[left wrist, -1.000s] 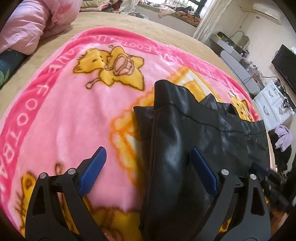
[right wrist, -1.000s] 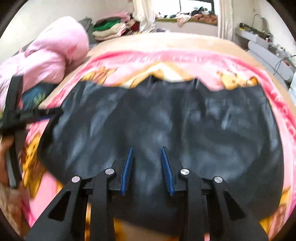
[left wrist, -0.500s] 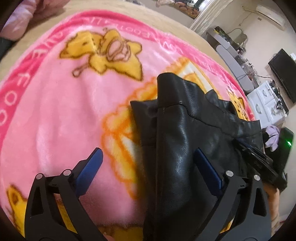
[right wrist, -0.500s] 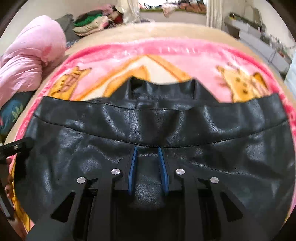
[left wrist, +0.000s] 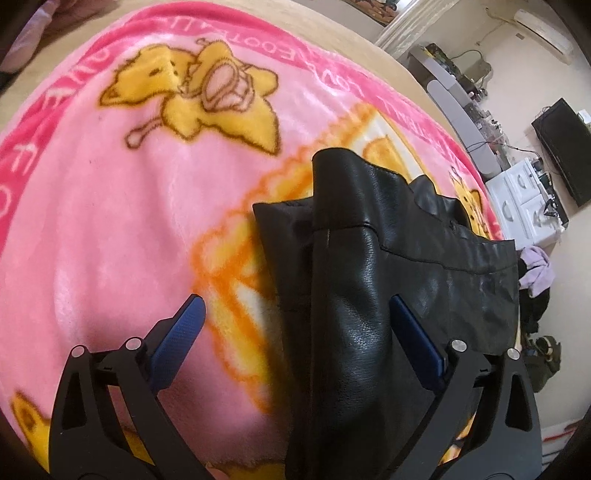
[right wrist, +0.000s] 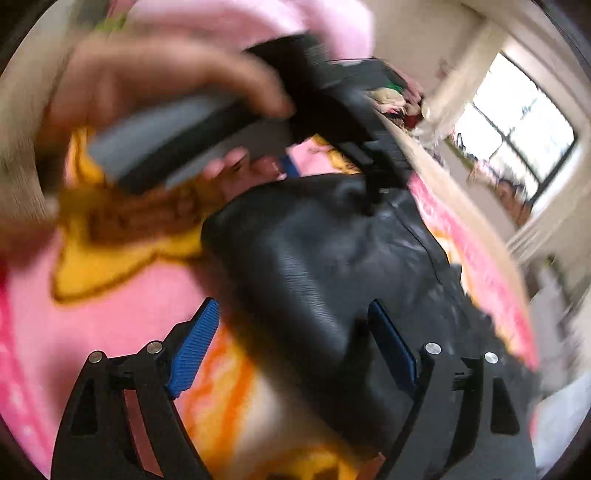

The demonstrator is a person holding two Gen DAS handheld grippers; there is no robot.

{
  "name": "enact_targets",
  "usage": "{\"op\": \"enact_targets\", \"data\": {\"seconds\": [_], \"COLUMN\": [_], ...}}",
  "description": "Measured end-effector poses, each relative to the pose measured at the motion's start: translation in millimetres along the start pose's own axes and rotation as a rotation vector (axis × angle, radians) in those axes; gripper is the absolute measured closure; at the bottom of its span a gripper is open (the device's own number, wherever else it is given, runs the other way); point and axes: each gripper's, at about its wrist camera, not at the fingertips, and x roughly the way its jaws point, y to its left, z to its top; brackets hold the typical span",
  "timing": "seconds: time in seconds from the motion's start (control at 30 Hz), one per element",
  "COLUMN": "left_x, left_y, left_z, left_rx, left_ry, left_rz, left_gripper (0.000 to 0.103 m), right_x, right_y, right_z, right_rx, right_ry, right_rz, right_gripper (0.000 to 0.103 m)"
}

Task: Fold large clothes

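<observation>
A black leather garment (left wrist: 369, 280) lies folded over on a pink cartoon blanket (left wrist: 110, 206). My left gripper (left wrist: 295, 325) is open, its blue pads wide apart astride the garment's left edge. In the blurred right wrist view my right gripper (right wrist: 295, 339) is open too, just above the garment's (right wrist: 325, 280) rounded folded end. A hand holding the other gripper (right wrist: 177, 122) fills the upper left of that view.
The blanket covers a beige bed (left wrist: 332, 33). Beyond its right edge stand white drawers (left wrist: 524, 199), a black TV (left wrist: 565, 147) and clothes on the floor (left wrist: 535, 266). A window (right wrist: 517, 125) and a pile of clothes show in the right wrist view.
My right gripper has opened, let go of the garment and swung left toward my left hand. The left gripper stays open and has crept forward along the garment's edge.
</observation>
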Motion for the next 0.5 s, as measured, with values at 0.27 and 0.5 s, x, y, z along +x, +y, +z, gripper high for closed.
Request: {"op": "enact_targets", "data": {"seconds": [0.27,0.5], "left_x": [6,-3], "left_y": [12,6], "left_z": [2,1], "left_rx": [-0.049,-0.071], "left_ry": [0.029,0.022], "left_rz": [-0.071,-0.103], "left_gripper": [0.01,0.01], "right_x": [1,-29], "right_y": [13,3], "right_z": [6,4], "right_rx": [-0.103,-0.062], "right_ry": [-0.062,-0.15], "right_rz": [-0.129,-0.184], "right_gripper": [0.053,0.073]}}
